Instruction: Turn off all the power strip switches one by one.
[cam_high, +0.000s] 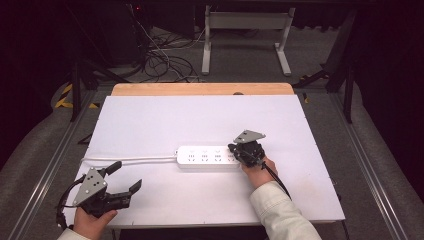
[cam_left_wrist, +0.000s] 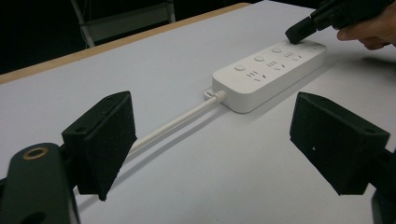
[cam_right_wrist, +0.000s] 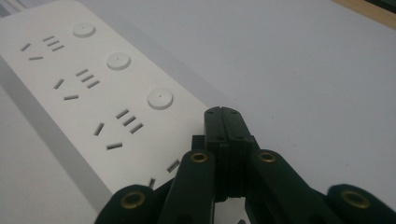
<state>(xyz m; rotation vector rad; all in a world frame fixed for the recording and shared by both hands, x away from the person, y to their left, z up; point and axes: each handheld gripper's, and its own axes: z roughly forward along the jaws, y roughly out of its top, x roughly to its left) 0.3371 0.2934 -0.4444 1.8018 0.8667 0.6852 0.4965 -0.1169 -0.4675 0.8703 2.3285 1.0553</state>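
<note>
A white power strip (cam_high: 207, 156) lies across the middle of the white table (cam_high: 200, 115), and its white cable (cam_high: 130, 160) runs off to the left. The strip carries round buttons (cam_right_wrist: 159, 99) beside its sockets. My right gripper (cam_high: 235, 149) is shut with nothing between its jaws. Its joined tips (cam_right_wrist: 224, 122) are set down on the top of the strip (cam_right_wrist: 88, 98) at its right end, hiding what lies under them. My left gripper (cam_high: 127, 176) is held open near the front left corner, well apart from the strip (cam_left_wrist: 266, 74), its pads (cam_left_wrist: 109, 140) wide and empty.
The cable (cam_left_wrist: 173, 125) crosses the table between my left gripper and the strip. A wooden edge (cam_high: 200, 89) borders the far side of the table. Beyond it stand a white metal frame (cam_high: 245, 30) and loose cables on the floor (cam_high: 160, 57).
</note>
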